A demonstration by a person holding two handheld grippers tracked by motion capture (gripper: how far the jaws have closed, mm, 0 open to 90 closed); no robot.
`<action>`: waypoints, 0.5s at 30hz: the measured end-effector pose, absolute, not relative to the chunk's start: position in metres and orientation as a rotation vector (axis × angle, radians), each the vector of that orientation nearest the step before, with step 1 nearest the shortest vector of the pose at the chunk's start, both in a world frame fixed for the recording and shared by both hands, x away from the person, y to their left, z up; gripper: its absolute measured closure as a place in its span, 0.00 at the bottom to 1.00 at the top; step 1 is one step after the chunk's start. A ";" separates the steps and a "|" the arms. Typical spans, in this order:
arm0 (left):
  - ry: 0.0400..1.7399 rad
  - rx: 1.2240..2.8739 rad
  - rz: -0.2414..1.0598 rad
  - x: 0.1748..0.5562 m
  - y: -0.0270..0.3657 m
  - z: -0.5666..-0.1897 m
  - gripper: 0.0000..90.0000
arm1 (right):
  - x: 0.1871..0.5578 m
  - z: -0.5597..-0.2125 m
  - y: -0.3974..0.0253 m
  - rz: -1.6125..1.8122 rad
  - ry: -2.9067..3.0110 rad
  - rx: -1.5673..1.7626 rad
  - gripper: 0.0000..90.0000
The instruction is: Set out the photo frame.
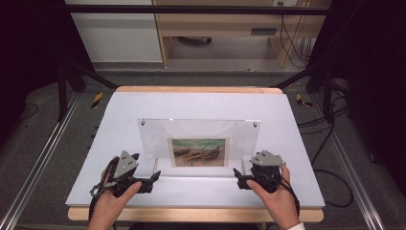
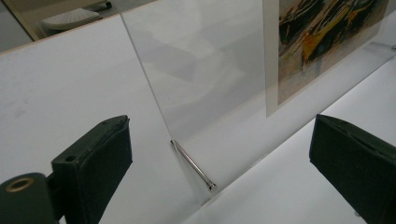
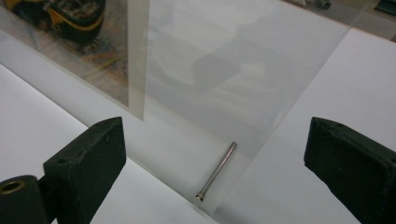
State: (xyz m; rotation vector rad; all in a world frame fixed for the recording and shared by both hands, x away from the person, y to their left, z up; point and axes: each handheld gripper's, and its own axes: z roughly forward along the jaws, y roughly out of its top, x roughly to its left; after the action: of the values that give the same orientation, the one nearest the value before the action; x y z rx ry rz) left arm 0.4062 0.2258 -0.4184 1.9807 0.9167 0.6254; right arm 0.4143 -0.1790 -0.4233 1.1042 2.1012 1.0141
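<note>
A clear acrylic picture frame stands in the middle of the white table, with a small painting of boats in its lower centre. My left gripper is at the frame's lower left corner and open. My right gripper is at the lower right corner, also open. In the left gripper view, the open gripper faces a thin metal pin at the panel's bottom corner, with the painting to the right. In the right gripper view, the open gripper faces another pin beside the painting.
The white board lies on a wooden tabletop whose edge runs along the front. Two small screws sit at the frame's top corners. Dark stands, cables and a wooden shelf unit lie beyond the table.
</note>
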 end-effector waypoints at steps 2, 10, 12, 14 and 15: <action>0.919 1.980 0.629 0.405 0.226 -0.418 0.06 | 0.413 -0.422 -0.179 1.018 2.098 1.099 0.07; 0.898 2.014 0.669 0.395 0.235 -0.412 0.06 | 0.395 -0.409 -0.186 1.046 2.030 1.108 0.07; 0.903 2.014 0.666 0.394 0.238 -0.412 0.06 | 0.392 -0.408 -0.189 1.048 2.022 1.105 0.07; 0.901 2.020 0.674 0.393 0.241 -0.412 0.06 | 0.390 -0.408 -0.193 1.047 2.028 1.104 0.07; 0.898 2.025 0.694 0.393 0.243 -0.412 0.06 | 0.389 -0.409 -0.195 1.045 2.027 1.105 0.07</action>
State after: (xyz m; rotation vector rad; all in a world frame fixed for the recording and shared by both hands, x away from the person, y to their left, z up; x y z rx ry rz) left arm 0.3929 0.2427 -0.4117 2.0255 0.8981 0.6936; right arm 0.3890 -0.1946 -0.4086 1.1045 2.0273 1.0451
